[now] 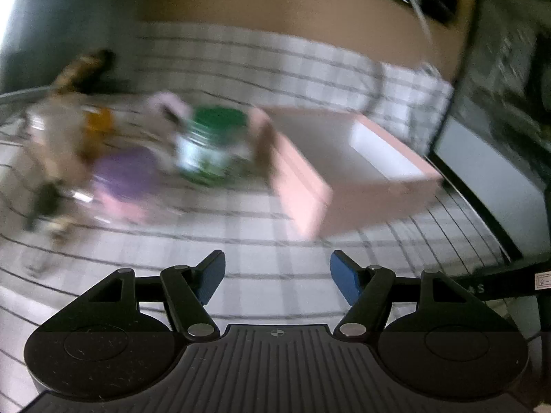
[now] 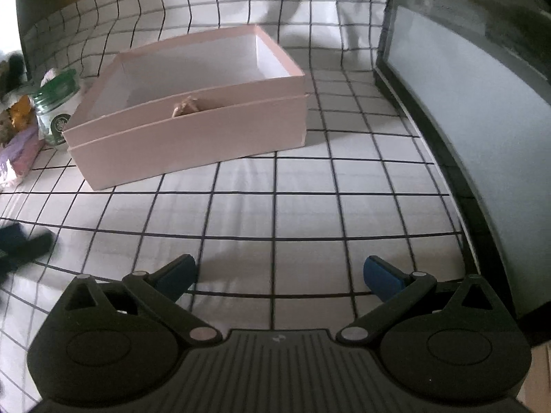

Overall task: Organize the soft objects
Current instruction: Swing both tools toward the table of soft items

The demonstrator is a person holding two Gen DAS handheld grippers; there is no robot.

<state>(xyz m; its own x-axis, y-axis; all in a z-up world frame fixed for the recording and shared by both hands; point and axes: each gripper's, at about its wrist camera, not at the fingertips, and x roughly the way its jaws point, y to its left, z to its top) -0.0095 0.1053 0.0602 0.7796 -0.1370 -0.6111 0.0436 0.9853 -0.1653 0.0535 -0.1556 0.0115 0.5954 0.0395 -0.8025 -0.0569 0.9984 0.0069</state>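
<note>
A pink box [image 2: 193,137] stands open on the checked cloth, with a small tan soft thing [image 2: 186,106] peeking over its front wall. In the blurred left wrist view the same pink box [image 1: 310,186] sits right of centre. Left of it lies a pile: a purple and pink soft thing [image 1: 124,179], a beige plush [image 1: 58,137] and an orange piece [image 1: 100,124]. My left gripper [image 1: 277,280] is open over bare cloth, short of the pile. My right gripper [image 2: 279,275] is open too, well in front of the box, with nothing between its fingers.
A green-lidded jar [image 1: 210,144] stands between the pile and the box, also visible as the jar [image 2: 56,106] in the right wrist view. A dark-framed panel [image 2: 465,130] borders the cloth on the right. A dark object [image 2: 24,244] lies at the left edge.
</note>
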